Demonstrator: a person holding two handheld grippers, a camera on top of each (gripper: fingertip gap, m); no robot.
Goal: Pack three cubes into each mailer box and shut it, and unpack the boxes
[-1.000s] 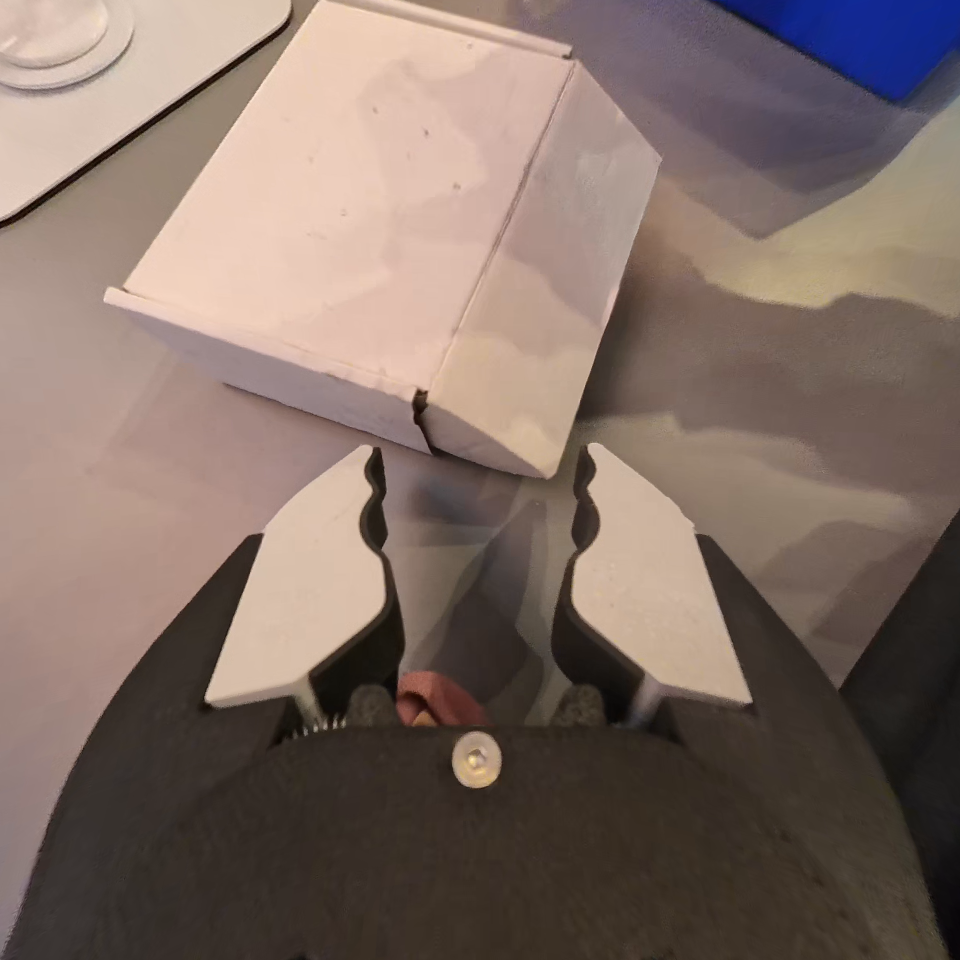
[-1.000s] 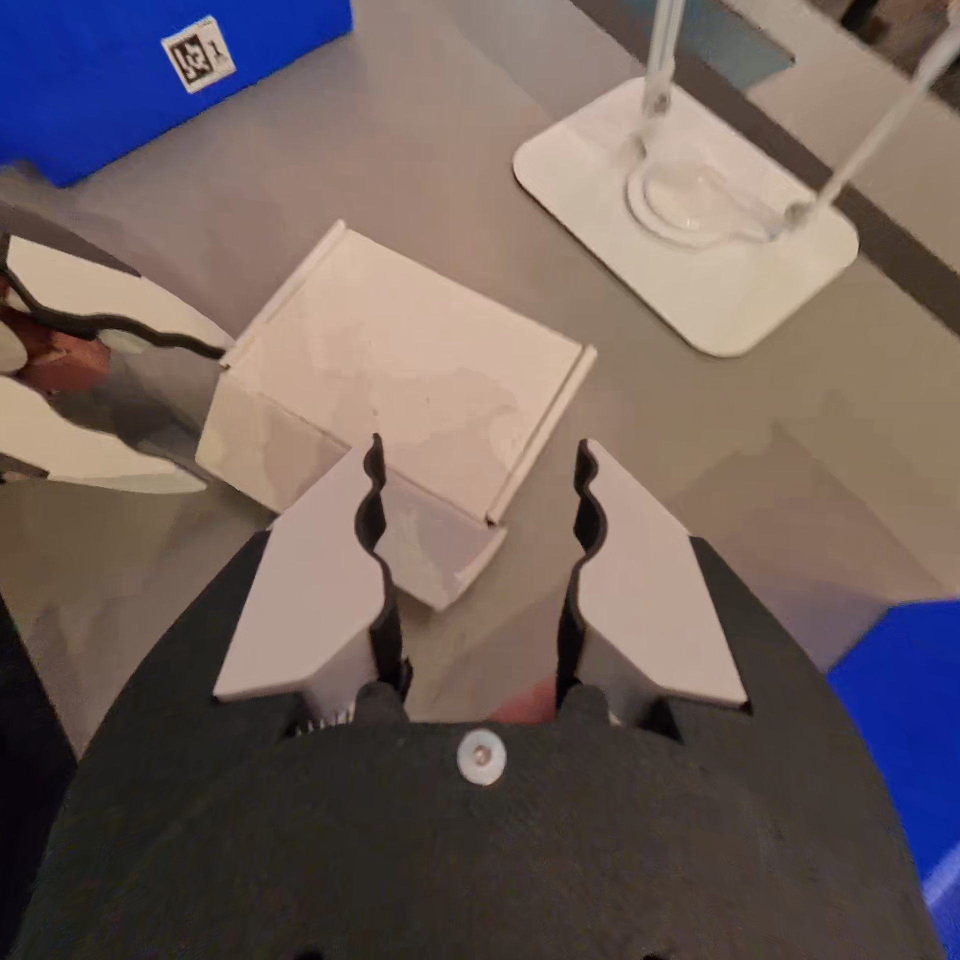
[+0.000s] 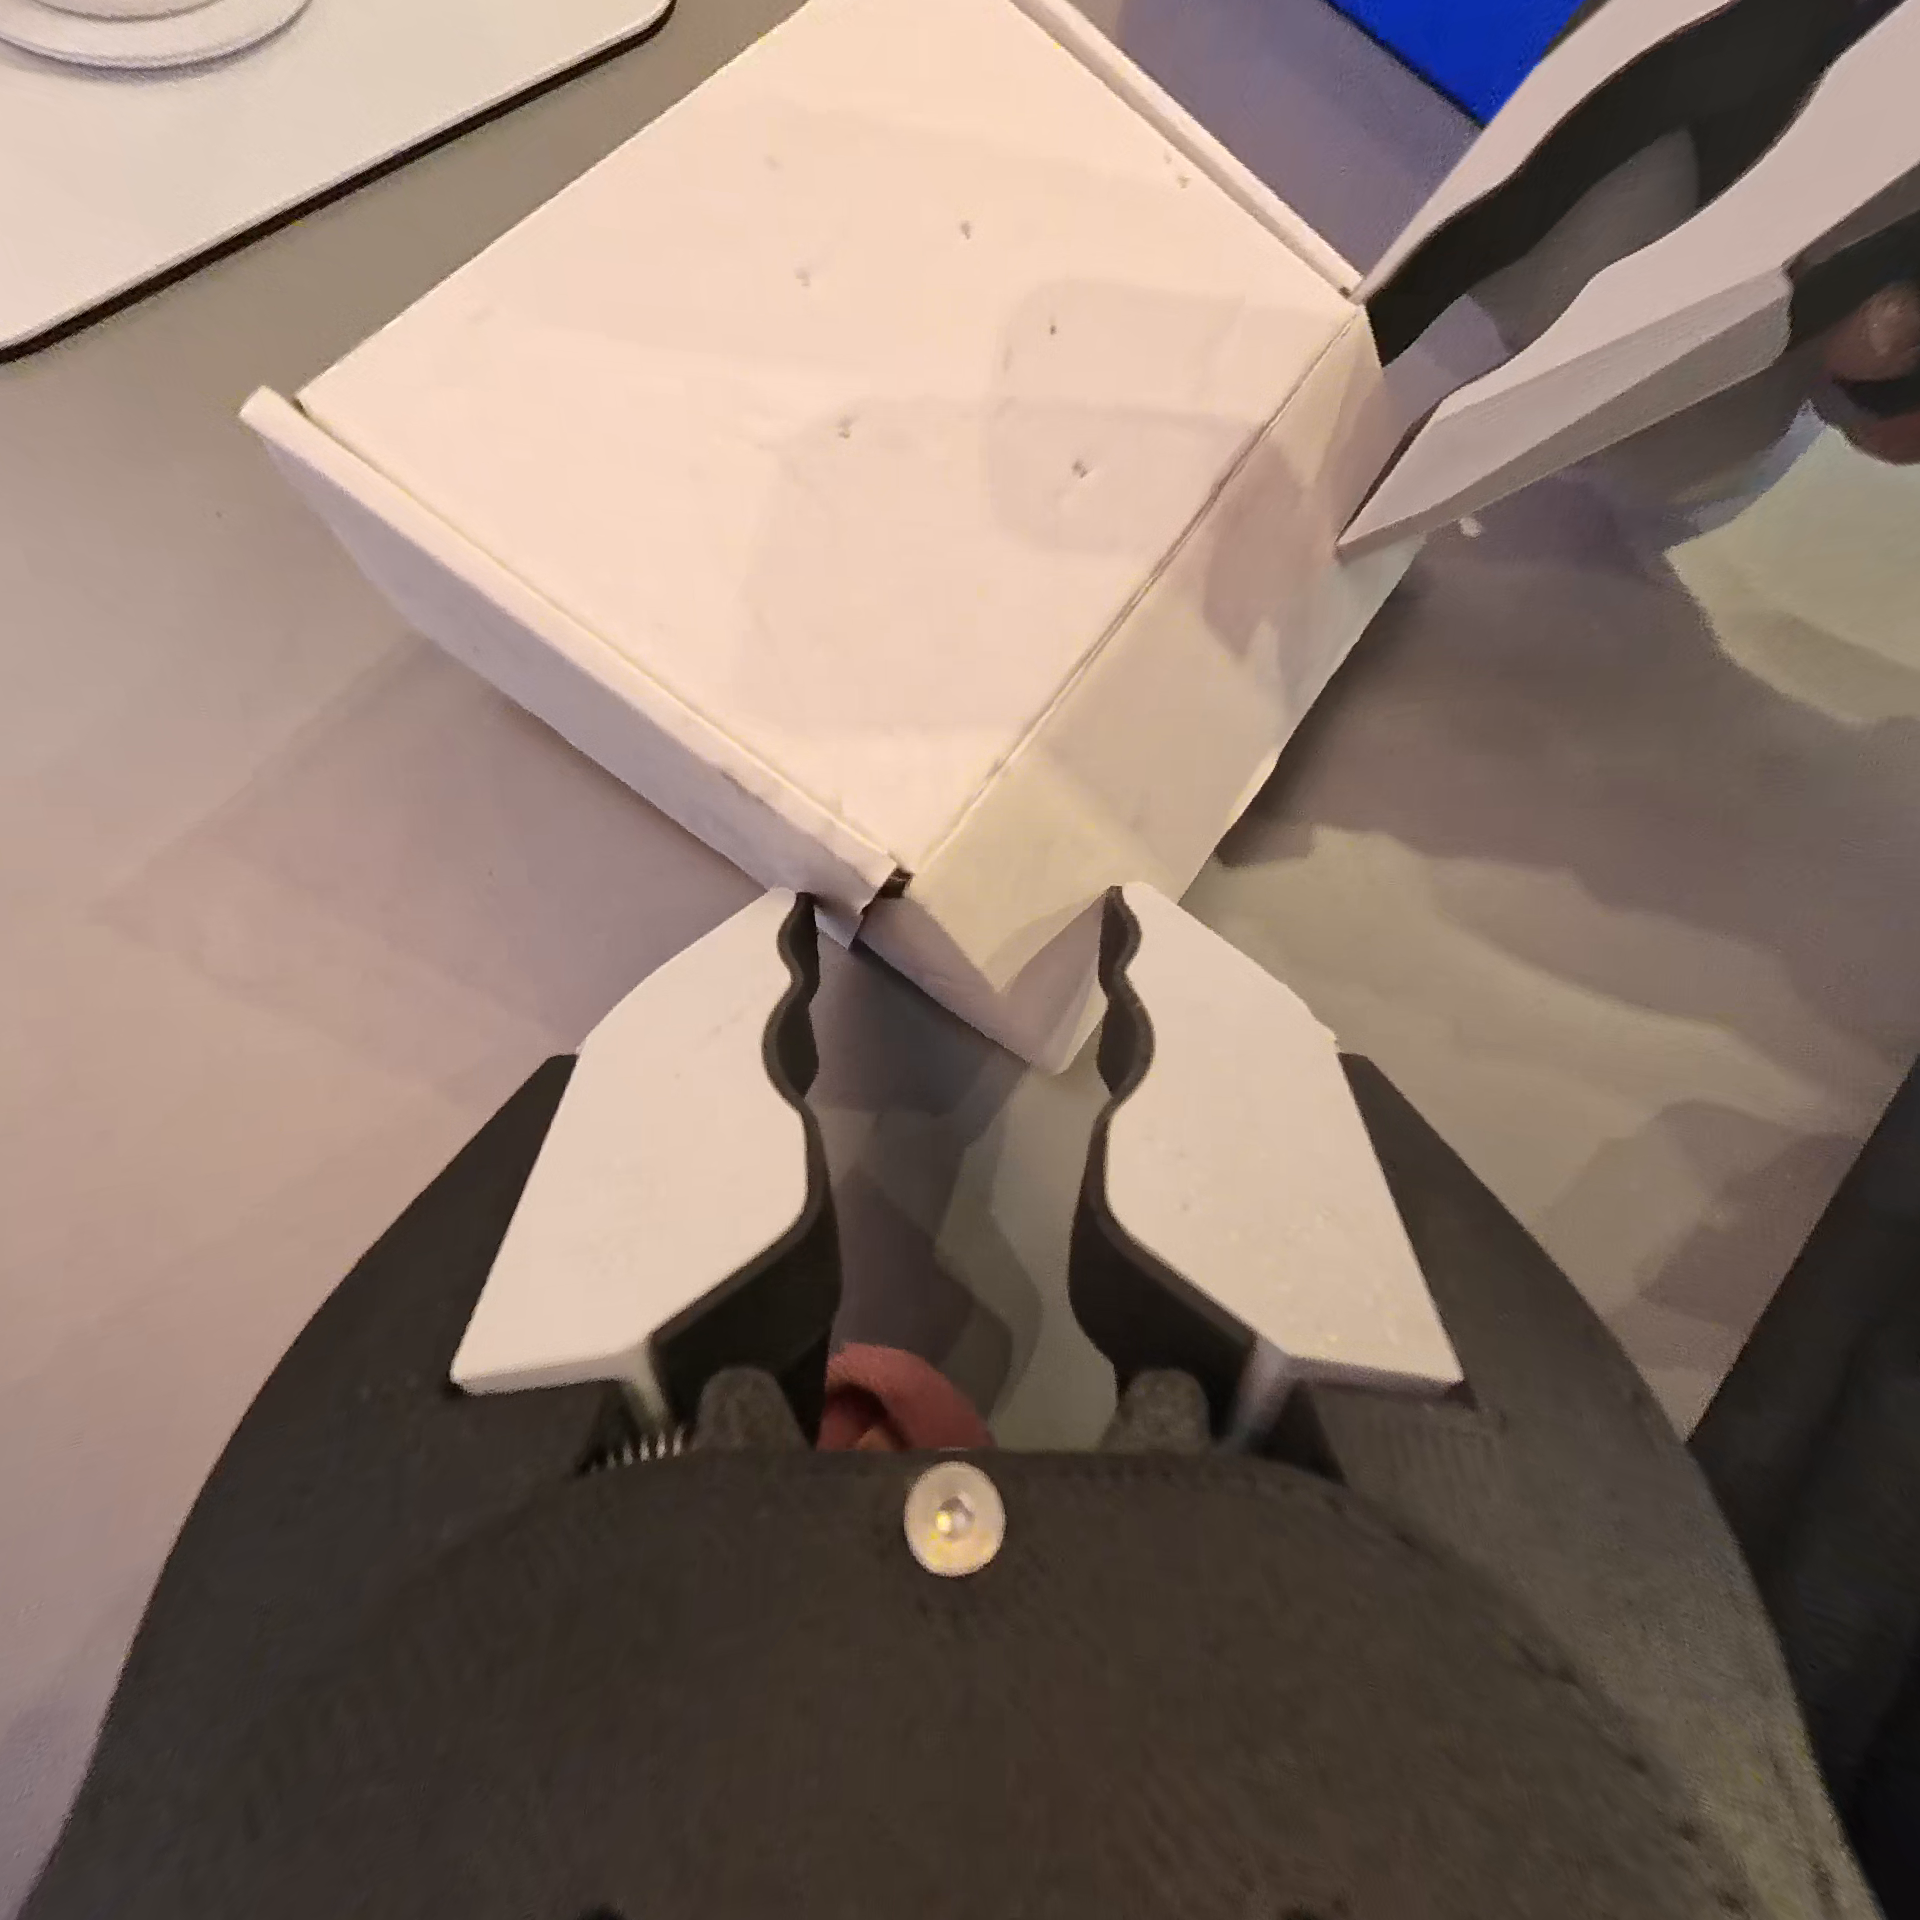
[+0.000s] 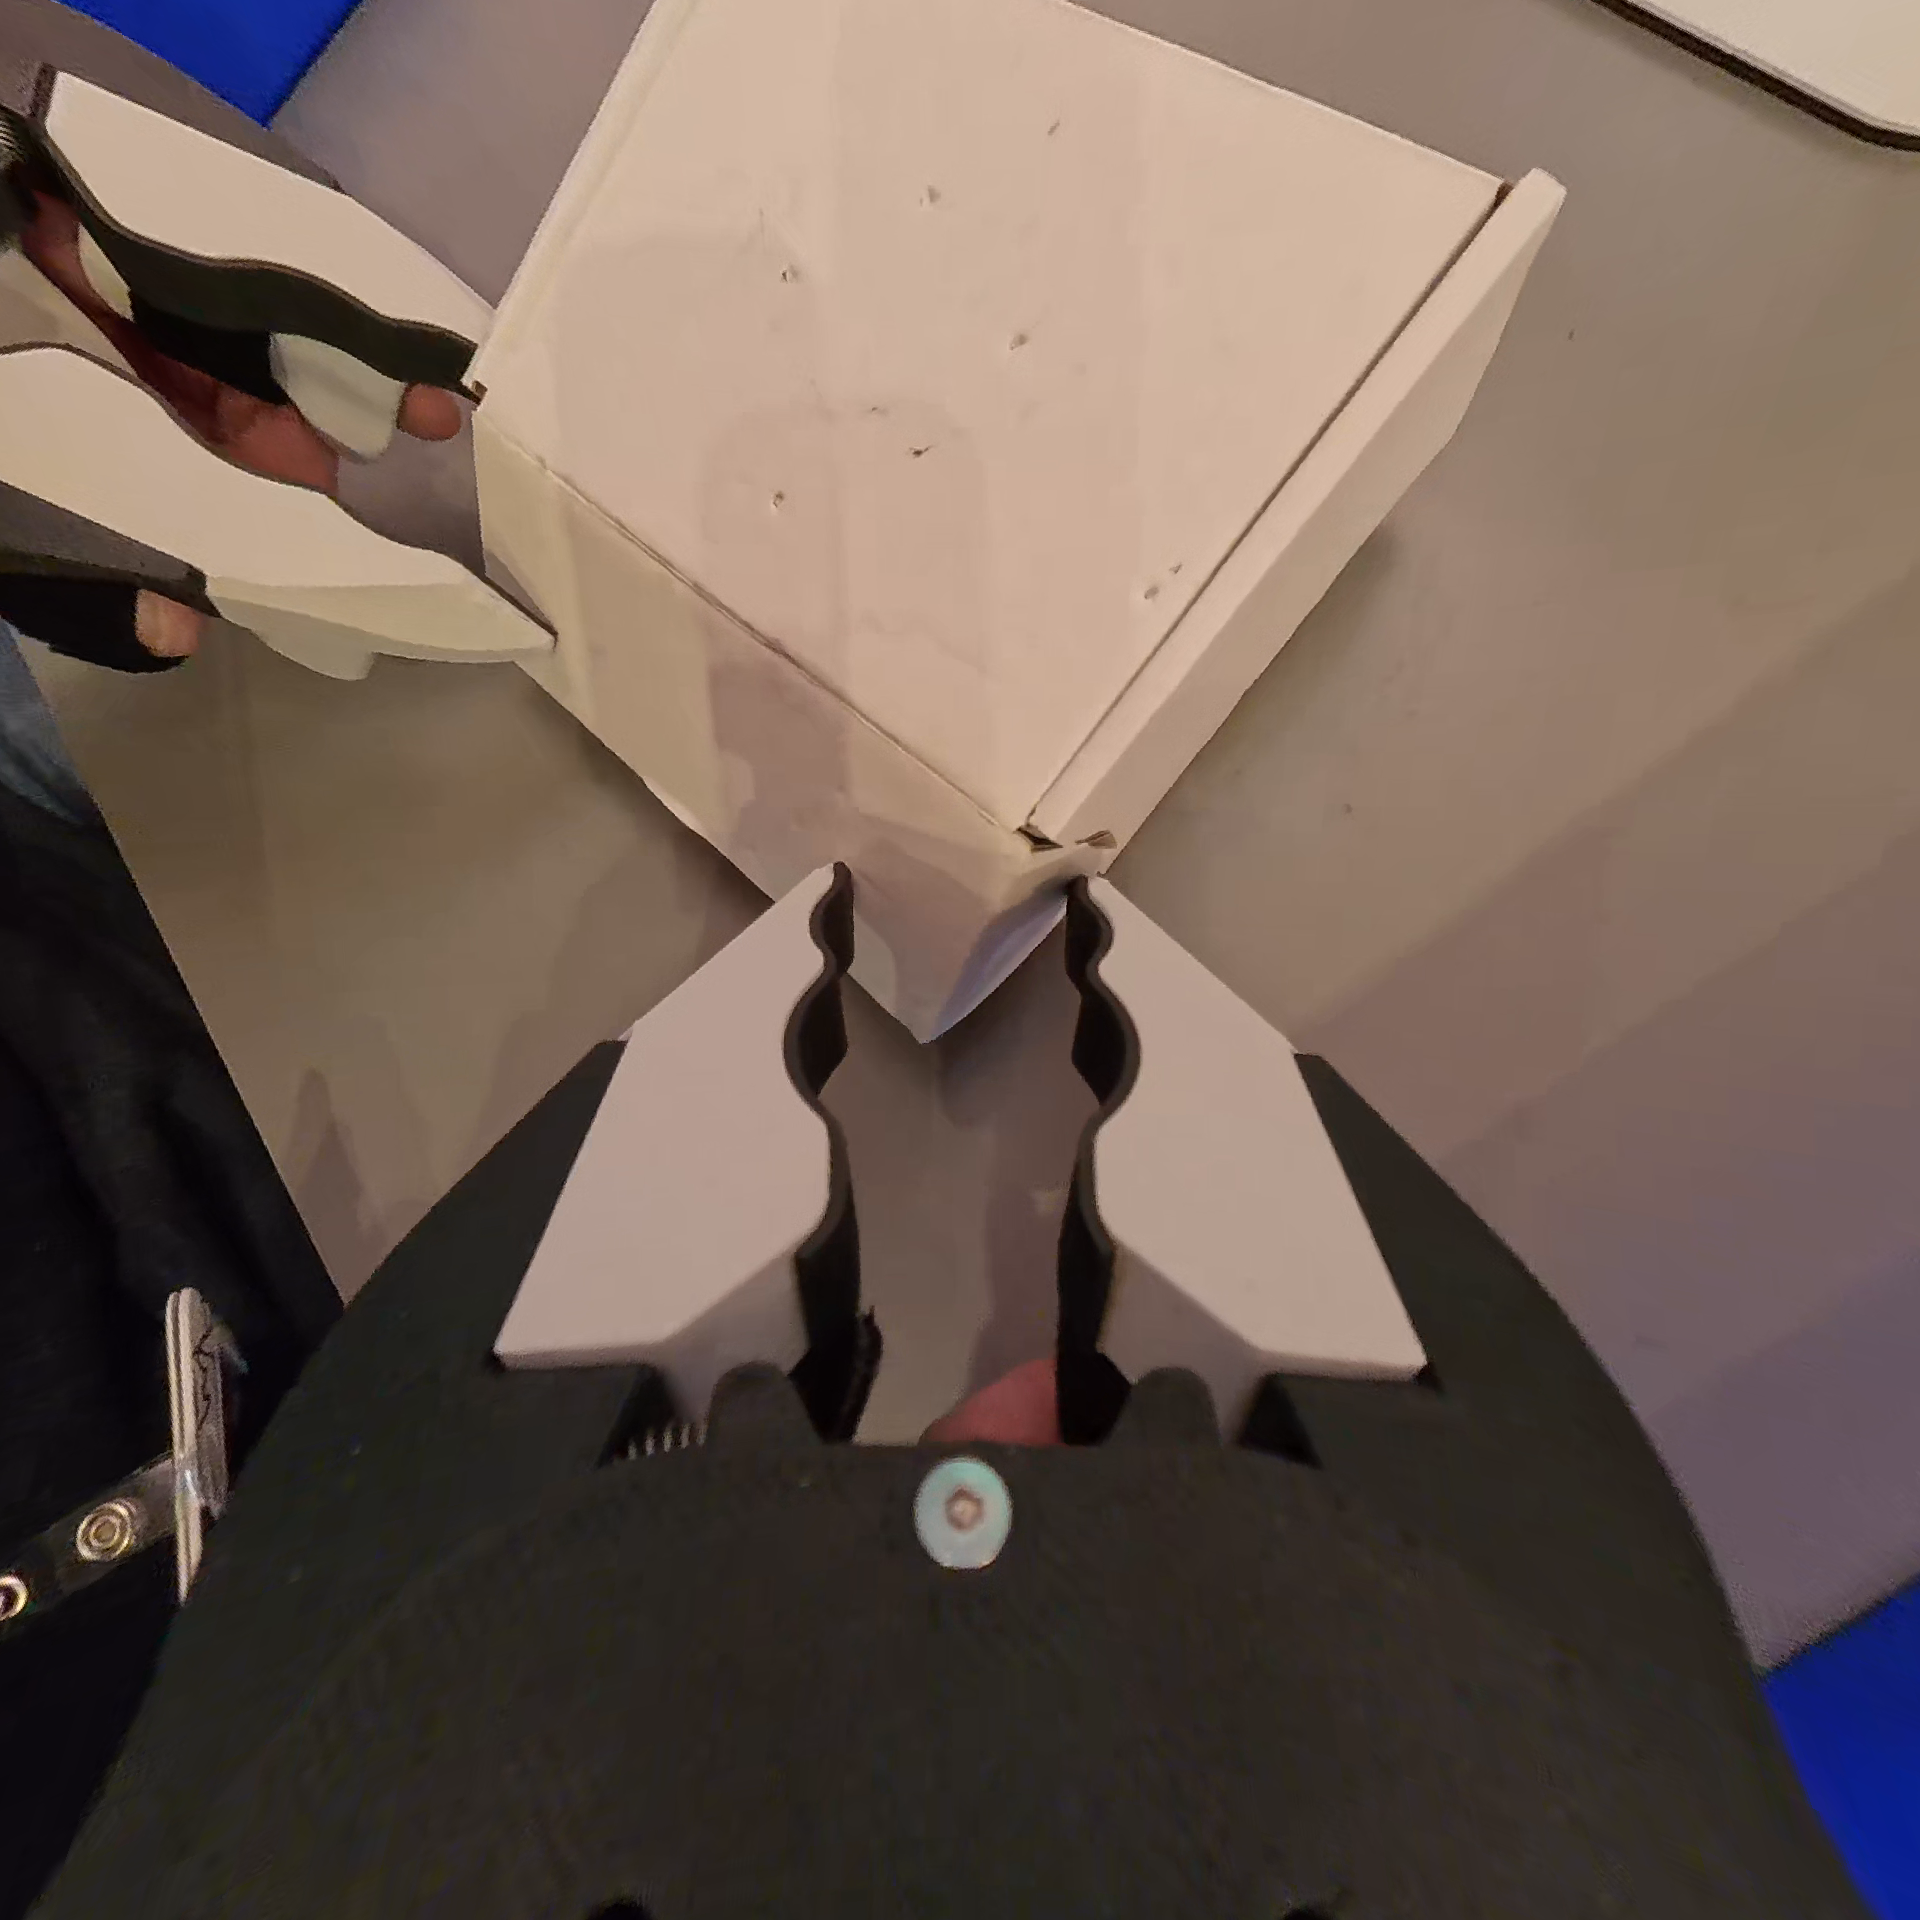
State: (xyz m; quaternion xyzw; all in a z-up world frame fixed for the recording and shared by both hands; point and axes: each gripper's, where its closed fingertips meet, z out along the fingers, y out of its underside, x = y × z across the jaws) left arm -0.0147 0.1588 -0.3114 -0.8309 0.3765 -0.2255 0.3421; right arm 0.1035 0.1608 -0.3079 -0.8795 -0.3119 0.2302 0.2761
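A closed white mailer box (image 3: 831, 468) lies on the grey table; it also shows in the right wrist view (image 4: 987, 416). No cubes are in view. My left gripper (image 3: 956, 914) is open, its jaws straddling the box's near corner, tips at or touching its walls. It also shows at the left of the right wrist view (image 4: 499, 520), at the box's left front corner. My right gripper (image 4: 958, 883) is open with narrowed jaws around the other front corner. It also shows at the upper right of the left wrist view (image 3: 1361, 416).
A white flat base (image 3: 260, 156) with a clear disc lies beyond the box, and shows at the right wrist view's top edge (image 4: 1818, 62). Blue bins stand nearby (image 3: 1455, 42) (image 4: 1849, 1714). A person's dark clothing (image 4: 104, 1039) and a badge clip (image 4: 197, 1382) are at the left.
Both grippers have moved in to the box's two front corners, and their jaws have narrowed. The box looms larger in both views.
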